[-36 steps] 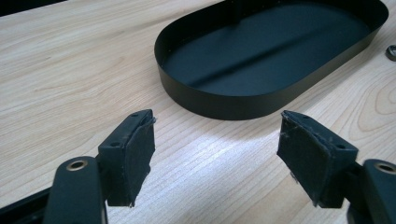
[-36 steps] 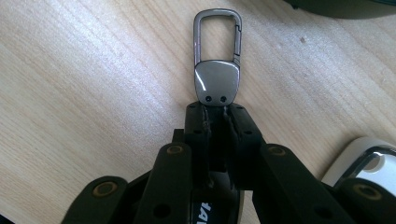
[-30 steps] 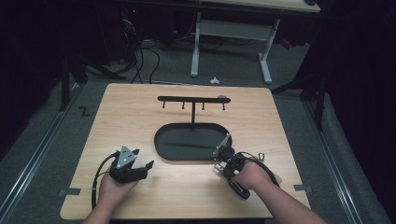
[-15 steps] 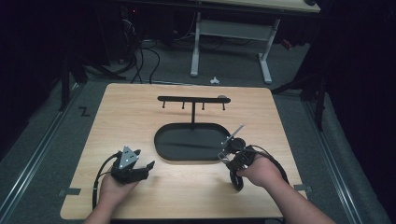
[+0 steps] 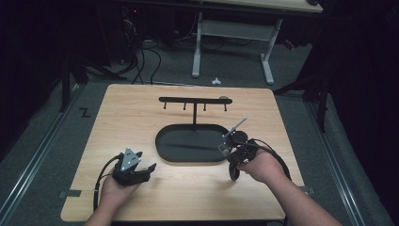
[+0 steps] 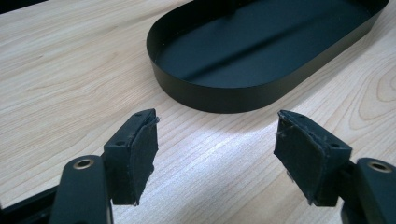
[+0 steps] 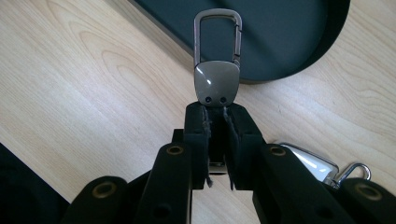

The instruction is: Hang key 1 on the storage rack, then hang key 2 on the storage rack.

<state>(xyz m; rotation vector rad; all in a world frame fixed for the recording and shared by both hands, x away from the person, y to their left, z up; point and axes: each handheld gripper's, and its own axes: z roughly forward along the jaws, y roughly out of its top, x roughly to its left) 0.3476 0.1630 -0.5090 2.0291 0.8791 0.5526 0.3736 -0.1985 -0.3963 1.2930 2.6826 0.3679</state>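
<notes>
Lift step: carabiner keychain (image 7: 218,60) clamped in right gripper (image 7: 217,122), raised over tray (image 5: 169,149) right rim, loop up. Next (judging): carry to hook rack (image 5: 194,100), thread loop onto a peg. Left gripper (image 6: 217,156) wide, idle on table (image 5: 127,117). Second keychain (image 7: 312,165) mostly hidden behind jaws

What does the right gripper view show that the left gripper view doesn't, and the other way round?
The right gripper view alone shows the right gripper shut on a grey metal carabiner clip that sticks out past its pads, and a second metal clip lying on the wood beside the jaws. The left gripper view alone shows the left gripper with its jaws wide apart and nothing between them, above bare wood. Both show the black oval tray ahead of the jaws, its floor bare as far as seen, and the light wooden table.
</notes>
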